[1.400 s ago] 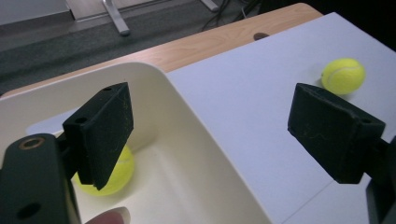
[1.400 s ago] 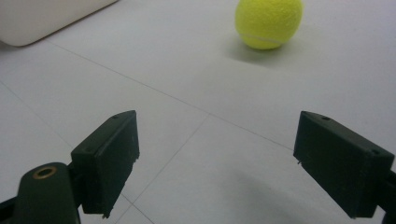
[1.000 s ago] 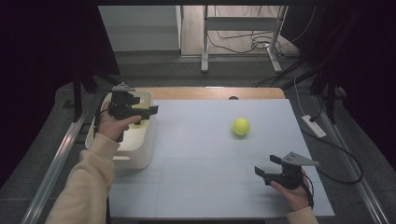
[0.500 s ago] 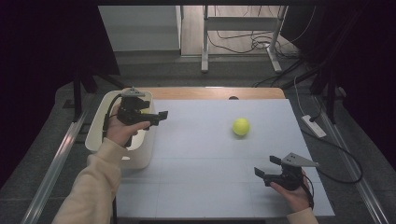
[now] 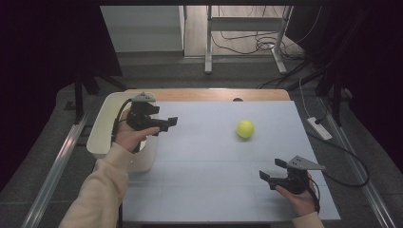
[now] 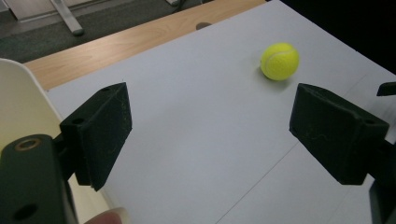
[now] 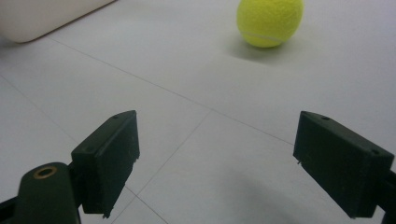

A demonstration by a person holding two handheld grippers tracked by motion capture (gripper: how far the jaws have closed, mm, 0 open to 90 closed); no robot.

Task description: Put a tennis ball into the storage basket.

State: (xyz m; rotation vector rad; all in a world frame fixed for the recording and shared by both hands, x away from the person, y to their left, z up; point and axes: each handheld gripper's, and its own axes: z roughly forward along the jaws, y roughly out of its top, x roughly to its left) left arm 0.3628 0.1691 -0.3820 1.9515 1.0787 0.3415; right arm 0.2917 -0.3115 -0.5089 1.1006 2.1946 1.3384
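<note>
Right, high view: I'm holding my left gripper empty and wide by the tub, ball lying mid-worktop. Left gripper view: I'm centring the ball. Right gripper view: right gripper gaping wide, ball ahead.

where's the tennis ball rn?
In the high view the tennis ball sits alone on the white table, right of centre toward the far edge, between the left gripper and the right gripper, touching neither.
</note>
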